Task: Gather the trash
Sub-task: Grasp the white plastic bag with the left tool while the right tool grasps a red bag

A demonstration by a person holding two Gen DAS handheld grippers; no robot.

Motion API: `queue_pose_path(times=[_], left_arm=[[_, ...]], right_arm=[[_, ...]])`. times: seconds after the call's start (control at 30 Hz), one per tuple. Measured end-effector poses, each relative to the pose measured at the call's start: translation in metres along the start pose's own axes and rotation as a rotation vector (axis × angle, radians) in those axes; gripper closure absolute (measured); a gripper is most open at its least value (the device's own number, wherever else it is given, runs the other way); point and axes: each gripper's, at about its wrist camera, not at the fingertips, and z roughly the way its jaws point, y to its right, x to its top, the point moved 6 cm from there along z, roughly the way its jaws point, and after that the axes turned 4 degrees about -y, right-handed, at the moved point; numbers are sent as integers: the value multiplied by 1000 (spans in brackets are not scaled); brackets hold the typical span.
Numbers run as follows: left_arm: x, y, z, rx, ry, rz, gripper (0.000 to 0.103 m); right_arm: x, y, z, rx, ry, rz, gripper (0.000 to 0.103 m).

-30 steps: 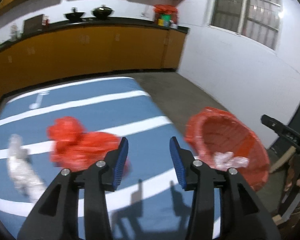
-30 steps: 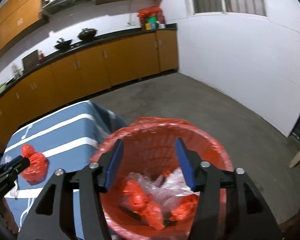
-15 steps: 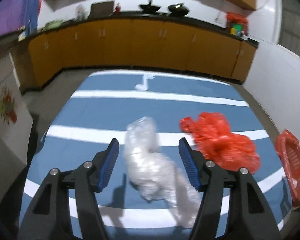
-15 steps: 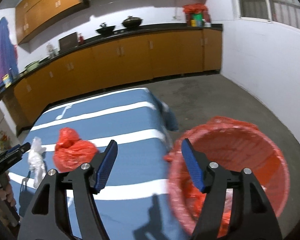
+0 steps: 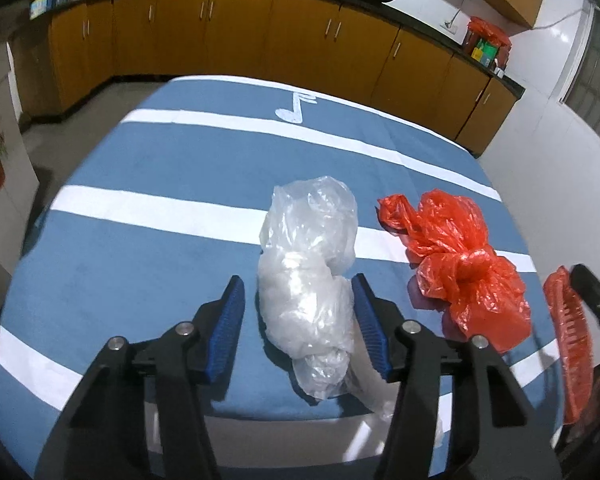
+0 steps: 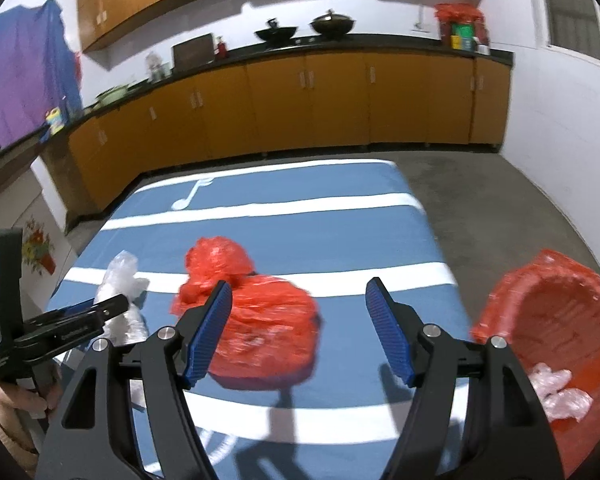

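A crumpled clear plastic bag (image 5: pixel 312 272) lies on the blue striped tablecloth (image 5: pixel 160 160). My left gripper (image 5: pixel 298 312) is open, its fingers on either side of the bag's near part. A crumpled red plastic bag (image 5: pixel 460 264) lies to its right. In the right wrist view my right gripper (image 6: pixel 300 328) is open just above and in front of the red bag (image 6: pixel 256 320), which sits toward the left finger. The clear bag (image 6: pixel 120 284) and left gripper show at the left. A red lined trash basket (image 6: pixel 560 328) stands off the table's right edge, holding clear plastic.
Orange cabinets (image 6: pixel 300 100) with a dark counter run along the far wall, with woks and a red package on top. The table's near edge is under both grippers. Grey floor lies to the right, a white wall beyond.
My left gripper swung left from the basket to the clear bag and closed in around it. My right gripper swung left from above the basket to the red bag.
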Motion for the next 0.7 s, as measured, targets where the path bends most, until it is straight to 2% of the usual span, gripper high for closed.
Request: queue_pose_path(times=[0.07, 0.17, 0.4, 0.53, 0.7], left_arm=[[0, 1, 2, -26, -9, -9, 55], [-2, 4, 5, -45, -19, -16, 57], [3, 11, 15, -82, -18, -5, 69], [10, 9, 13, -57, 1, 19, 72], [26, -9, -2, 15, 65, 17, 72]], right_arm=[[0, -9, 8, 14, -13, -15, 34], [1, -18, 18, 28, -33, -36, 34], [-2, -18, 29, 27, -65, -37, 34], [-4, -16, 33, 45, -85, -23, 34], [-8, -28, 41, 73, -103, -53, 34]])
